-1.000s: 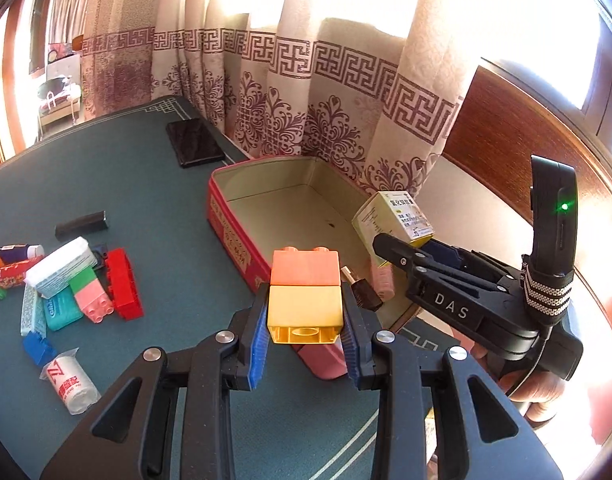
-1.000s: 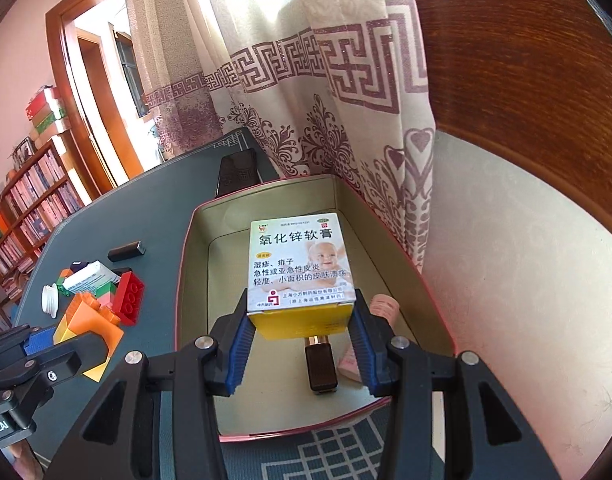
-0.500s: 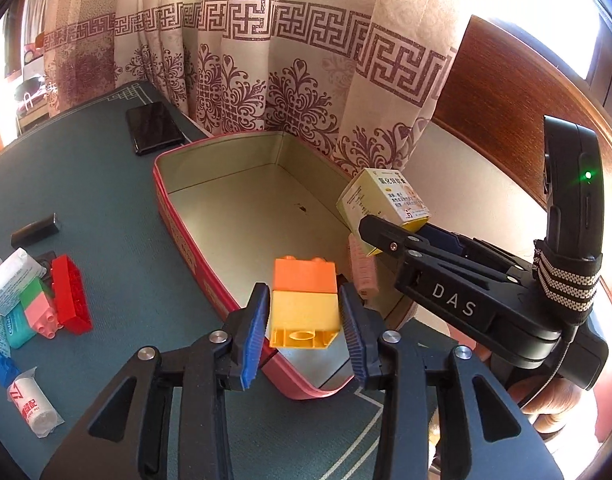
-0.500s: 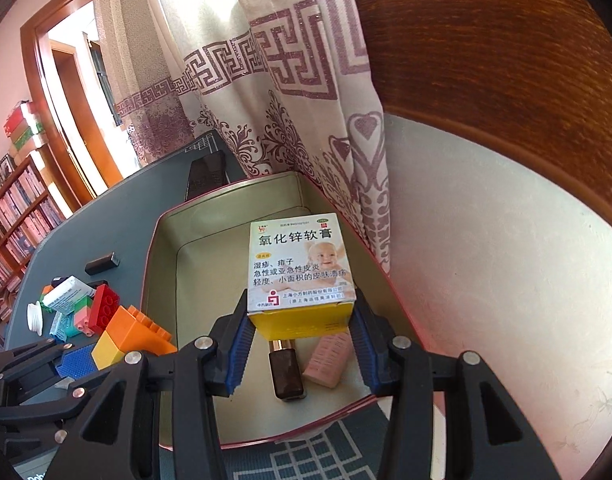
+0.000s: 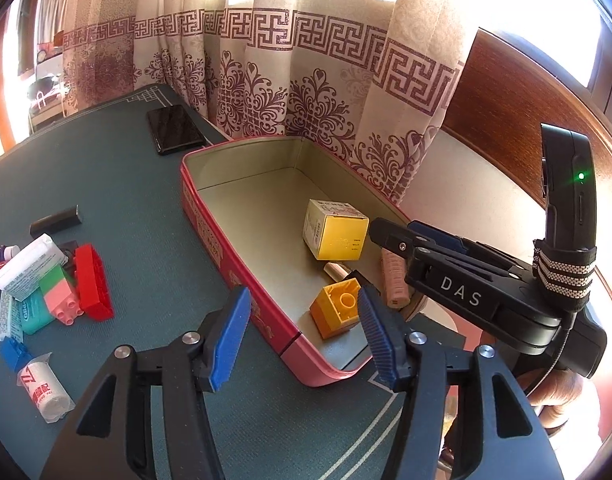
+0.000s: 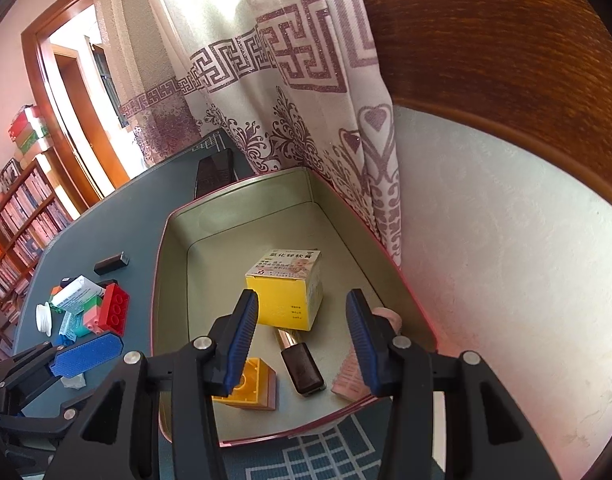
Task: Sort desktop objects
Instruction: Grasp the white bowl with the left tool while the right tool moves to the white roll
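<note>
Left gripper [image 5: 304, 336]: blue-padded jaws are spread wide and nothing is held; it is positioned above the near rim of the tin.

Right gripper [image 6: 302, 342]: jaws likewise parted and empty, poised over the near end of the tin. In the left wrist view it is seen at 3 o'clock [image 5: 390, 236].

Tin [image 5: 210, 236]: red outside, pale metal inside, lidless, set on the green surface [image 5: 138, 200] against the curtain [image 5: 306, 88].

Contents of the tin:
- Yellow box [image 6: 286, 288] with printed white top, resting on the floor of the tin near its middle; also seen in the left wrist view [image 5: 335, 234].
- Yellow-and-orange brick [image 5: 336, 312], lying on its side at the near end, at 7 o'clock from the box; its hollow underside is turned upward [image 6: 250, 388].
- Dark tube [image 6: 300, 362] with a gold neck, lying between the brick and the pink item, its gold end just beside the box.
- Pink ribbed item [image 6: 352, 372], against the right-hand wall at the near corner.

Outside the tin, at 9 o'clock on the surface:
- Red brick [image 5: 92, 282], a pink-and-green brick [image 5: 60, 298] touching it, a white carton [image 5: 30, 266] leaning over them, a teal packet [image 5: 34, 314], a blue brick [image 5: 12, 352].
- White roll [image 5: 46, 392] with red print, apart from the pile, nearer the camera.
- Black bar [image 5: 56, 222], beyond the pile.
- Phone [image 5: 174, 128], face up, at the far edge of the surface by the curtain.
</note>
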Demonstrator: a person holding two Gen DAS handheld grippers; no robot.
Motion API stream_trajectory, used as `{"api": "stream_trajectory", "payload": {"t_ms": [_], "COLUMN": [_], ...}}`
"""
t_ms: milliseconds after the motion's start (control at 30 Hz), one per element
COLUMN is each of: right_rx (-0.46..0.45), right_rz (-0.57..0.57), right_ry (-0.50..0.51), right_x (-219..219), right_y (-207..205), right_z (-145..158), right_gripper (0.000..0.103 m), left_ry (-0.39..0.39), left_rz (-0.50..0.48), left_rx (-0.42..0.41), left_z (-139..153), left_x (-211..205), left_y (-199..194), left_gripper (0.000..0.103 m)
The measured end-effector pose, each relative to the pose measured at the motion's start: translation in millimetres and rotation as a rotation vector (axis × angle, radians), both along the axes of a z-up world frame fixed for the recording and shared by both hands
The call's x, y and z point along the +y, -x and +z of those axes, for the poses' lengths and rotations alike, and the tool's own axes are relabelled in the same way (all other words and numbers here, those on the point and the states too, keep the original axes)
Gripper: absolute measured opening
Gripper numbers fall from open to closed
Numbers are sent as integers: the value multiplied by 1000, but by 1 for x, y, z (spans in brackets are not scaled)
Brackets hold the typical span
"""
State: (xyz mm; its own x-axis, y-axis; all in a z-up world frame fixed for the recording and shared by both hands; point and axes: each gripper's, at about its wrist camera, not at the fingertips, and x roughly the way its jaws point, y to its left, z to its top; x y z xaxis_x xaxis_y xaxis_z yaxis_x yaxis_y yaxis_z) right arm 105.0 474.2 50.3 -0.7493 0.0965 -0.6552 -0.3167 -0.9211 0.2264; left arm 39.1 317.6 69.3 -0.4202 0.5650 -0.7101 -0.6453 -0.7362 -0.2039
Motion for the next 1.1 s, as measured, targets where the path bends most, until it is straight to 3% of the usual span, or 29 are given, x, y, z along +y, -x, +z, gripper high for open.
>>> {"api": "stream_trajectory", "payload": {"t_ms": [133,300,667,1100], "right_rx": [-3,-3,20,38], "right_rz": [8,16,70,328], "right_ry": [-5,-9,-43,-112], "right_x": [-3,-7,-35,-140], "right_y": [1,2,3,13], "right_z": [-1,-3,2,3], "right_gripper": [51,59,64,75], "left_ry": [7,-4,-6,24], "left_rz": [49,112,290,536], "left_rx": [-27,-57,-17,43], "left_z": [-6,-12,-11,-14], "left_x": [-10,-32,-104,-219], "left_y": [4,11,28,57], "left_gripper": [59,59,59,59]}}
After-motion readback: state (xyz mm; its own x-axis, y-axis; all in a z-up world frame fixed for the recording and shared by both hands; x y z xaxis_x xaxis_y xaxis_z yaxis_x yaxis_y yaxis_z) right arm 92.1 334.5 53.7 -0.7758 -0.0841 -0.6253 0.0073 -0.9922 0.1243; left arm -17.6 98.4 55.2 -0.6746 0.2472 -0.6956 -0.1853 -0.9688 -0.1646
